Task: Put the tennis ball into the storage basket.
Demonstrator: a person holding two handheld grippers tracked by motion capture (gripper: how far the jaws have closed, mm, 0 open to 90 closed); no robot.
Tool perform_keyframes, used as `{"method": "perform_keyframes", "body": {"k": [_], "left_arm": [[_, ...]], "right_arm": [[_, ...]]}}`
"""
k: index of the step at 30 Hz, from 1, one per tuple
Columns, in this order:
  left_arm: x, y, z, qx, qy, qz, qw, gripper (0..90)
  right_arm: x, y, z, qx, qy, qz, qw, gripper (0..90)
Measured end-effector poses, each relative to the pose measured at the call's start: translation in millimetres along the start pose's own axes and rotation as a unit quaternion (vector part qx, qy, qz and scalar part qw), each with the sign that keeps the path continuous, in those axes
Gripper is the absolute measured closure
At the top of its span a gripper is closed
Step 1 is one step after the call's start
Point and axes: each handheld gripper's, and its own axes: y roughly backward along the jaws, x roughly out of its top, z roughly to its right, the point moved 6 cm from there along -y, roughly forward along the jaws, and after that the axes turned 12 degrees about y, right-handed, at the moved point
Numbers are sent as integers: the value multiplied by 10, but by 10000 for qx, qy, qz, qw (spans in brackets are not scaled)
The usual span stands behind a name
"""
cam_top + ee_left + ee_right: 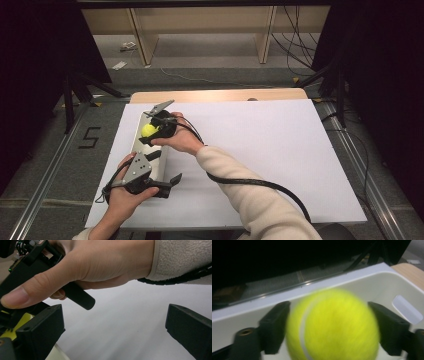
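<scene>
A yellow tennis ball (pixel 148 130) hangs over a long white tray (pixel 136 145) at the left of the table. My right gripper (pixel 151 133) is shut on it, held by a hand that reaches across from the right. In the right gripper view the blurred ball (pixel 332 325) sits between both jaws of the right gripper (pixel 329 322), above the tray's inner wall (pixel 374 287). My left gripper (pixel 171 185) is near the tray's front end, open, jaws pointing right. In the left gripper view the left gripper (pixel 113 322) has nothing between its jaws, and the other hand (pixel 87 265) is close above.
A white sheet (pixel 260 150) covers the table, with a strip of wood (pixel 220 95) bare along the back. Wooden shelving (pixel 200 30) stands beyond it. Black stand legs (pixel 75 90) and cables (pixel 300 50) are on the floor at both sides.
</scene>
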Motion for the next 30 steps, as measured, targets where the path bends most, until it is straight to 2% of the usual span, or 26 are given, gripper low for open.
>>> {"method": "perform_keyframes", "body": {"k": [3, 10, 30], "left_arm": [[0, 1, 0, -2, -3, -1, 10000, 15], [-2, 0, 3, -4, -3, -9, 10000, 15], [-7, -6, 1, 12, 9, -19, 10000, 15]], "right_arm": [[57, 30, 7, 1, 2, 140, 9999, 150], [114, 127, 49, -72, 38, 269, 9996, 156], [27, 497, 151, -323, 11, 431, 9986, 155]]}}
